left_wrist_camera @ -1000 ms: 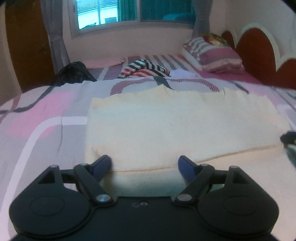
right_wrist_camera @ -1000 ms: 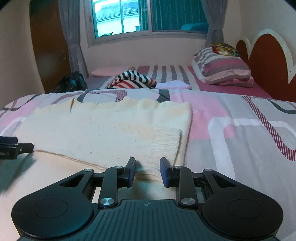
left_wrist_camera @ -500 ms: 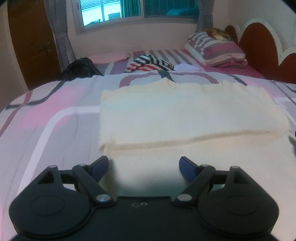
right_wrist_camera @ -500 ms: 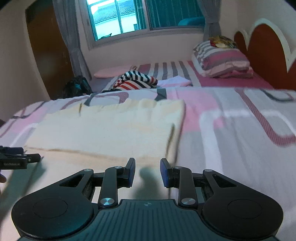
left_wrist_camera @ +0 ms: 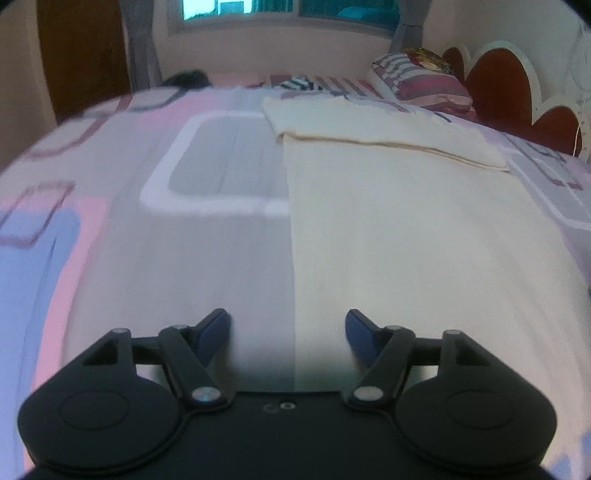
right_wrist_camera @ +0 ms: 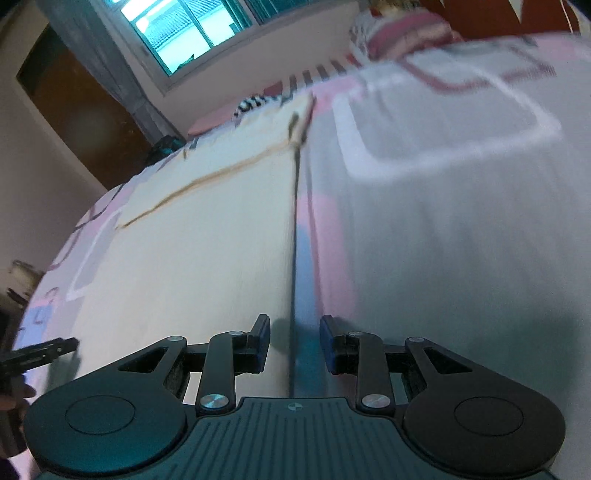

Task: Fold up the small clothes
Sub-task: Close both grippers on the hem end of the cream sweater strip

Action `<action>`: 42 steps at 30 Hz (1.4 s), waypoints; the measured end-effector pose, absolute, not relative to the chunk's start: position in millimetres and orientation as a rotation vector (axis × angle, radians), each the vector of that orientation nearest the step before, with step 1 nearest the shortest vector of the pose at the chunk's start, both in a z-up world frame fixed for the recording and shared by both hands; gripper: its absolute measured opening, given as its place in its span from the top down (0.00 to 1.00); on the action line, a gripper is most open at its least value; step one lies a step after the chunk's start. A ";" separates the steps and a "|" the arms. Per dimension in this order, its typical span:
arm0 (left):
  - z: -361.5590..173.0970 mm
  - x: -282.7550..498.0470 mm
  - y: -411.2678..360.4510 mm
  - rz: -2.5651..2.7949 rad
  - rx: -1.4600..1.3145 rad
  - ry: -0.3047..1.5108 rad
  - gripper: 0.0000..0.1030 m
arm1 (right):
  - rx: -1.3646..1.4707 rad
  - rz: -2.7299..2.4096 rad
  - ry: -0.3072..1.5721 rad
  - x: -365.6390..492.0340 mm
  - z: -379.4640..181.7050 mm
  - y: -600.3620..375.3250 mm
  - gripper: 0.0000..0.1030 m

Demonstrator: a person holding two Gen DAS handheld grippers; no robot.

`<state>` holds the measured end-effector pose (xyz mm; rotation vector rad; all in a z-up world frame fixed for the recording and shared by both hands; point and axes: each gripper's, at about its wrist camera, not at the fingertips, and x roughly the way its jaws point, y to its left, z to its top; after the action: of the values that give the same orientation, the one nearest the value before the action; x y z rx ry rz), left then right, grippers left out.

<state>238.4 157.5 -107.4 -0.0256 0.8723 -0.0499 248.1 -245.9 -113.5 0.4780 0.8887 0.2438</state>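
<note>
A cream knit garment [left_wrist_camera: 406, 206] lies flat on the bed, its far part folded over onto itself with a fold edge across it. My left gripper [left_wrist_camera: 288, 328] is open and empty, straddling the garment's left edge near its near end. In the right wrist view the same garment [right_wrist_camera: 207, 236] lies to the left. My right gripper [right_wrist_camera: 294, 339] is open and empty, straddling the garment's right edge. The left gripper's tip [right_wrist_camera: 48, 349] shows at the far left of that view.
The bed has a pink, grey and white patterned cover [left_wrist_camera: 207, 173]. Striped pillows [left_wrist_camera: 417, 77] and a red headboard [left_wrist_camera: 502, 81] are at the far right. A striped garment [left_wrist_camera: 295, 83] lies far back. A window [right_wrist_camera: 192, 29] and a brown door [right_wrist_camera: 85, 110] are behind.
Both grippers have pulled back toward the near end of the garment and moved out to its side edges. The views tilted downward; the right view rolled. Both stayed open.
</note>
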 end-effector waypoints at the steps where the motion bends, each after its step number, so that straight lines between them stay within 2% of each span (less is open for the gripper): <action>1: -106.7 232.7 160.0 -0.063 -0.056 0.883 0.36 | 0.493 0.246 0.892 240.6 -112.4 -246.9 0.72; 3: -105.3 219.2 164.0 -0.088 -0.100 0.901 0.38 | 0.527 0.261 0.906 225.2 -111.5 -248.4 0.72; 6: -104.3 201.6 163.3 -0.129 -0.139 0.921 0.50 | 0.590 0.273 0.925 206.6 -113.6 -247.3 0.72; 11: -103.6 172.7 163.0 -0.167 -0.194 0.937 0.51 | 0.635 0.250 0.933 183.0 -110.0 -244.8 0.72; 14: -104.0 163.8 168.1 -0.184 -0.260 0.948 0.56 | 0.655 0.262 0.939 171.6 -109.4 -239.2 0.72; 22: -118.3 171.3 187.6 -0.240 -0.466 0.966 0.75 | 0.803 0.295 0.944 161.8 -118.7 -240.8 0.72; 27: -127.1 200.6 191.2 -0.248 -0.560 0.977 0.76 | 0.864 0.314 0.930 183.8 -127.3 -244.8 0.72; 34: -128.6 193.5 177.9 -0.284 -0.478 0.983 0.76 | 0.834 0.332 0.940 183.0 -124.8 -242.5 0.72; 39: -135.9 190.4 183.4 -0.250 -0.517 0.963 0.89 | 0.846 0.329 0.933 176.5 -128.4 -242.2 0.73; 40: -135.9 189.6 186.2 -0.246 -0.524 0.962 0.93 | 0.843 0.333 0.932 177.6 -128.5 -242.2 0.91; 41: -135.5 191.0 185.6 -0.235 -0.516 0.957 0.96 | 0.828 0.336 0.936 178.4 -128.6 -240.4 0.98; 42: -132.6 190.1 185.4 -0.227 -0.511 0.936 0.97 | 0.797 0.322 0.947 180.8 -127.6 -237.4 0.98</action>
<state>190.1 185.4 -132.6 -0.5108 0.9363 -0.2271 180.8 -237.4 -127.6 0.7975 0.9470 0.3224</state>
